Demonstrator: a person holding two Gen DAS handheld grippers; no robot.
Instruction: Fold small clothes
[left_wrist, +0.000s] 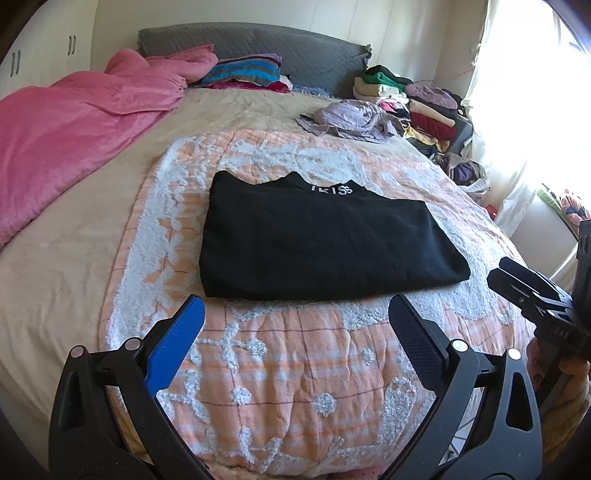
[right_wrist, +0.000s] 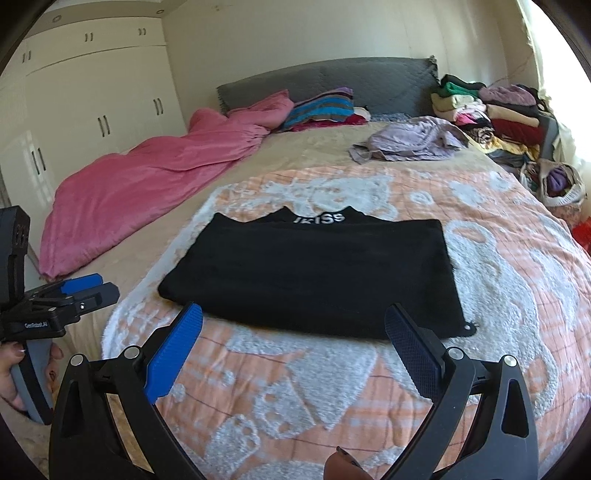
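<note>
— Black fabric is seen just ahead of both tongs: the black garment (left_wrist: 325, 240) lies folded flat on the peach quilt (left_wrist: 288, 369), its long axis running across, left to right.

— How are the tongs held?

— The left gripper (left_wrist: 295, 343) and the right gripper (right_wrist: 295, 347) are spread wide, and nothing is gripped by either. The near hem is approached more closely by the right gripper, whose 2 pads almost reach it.
</note>
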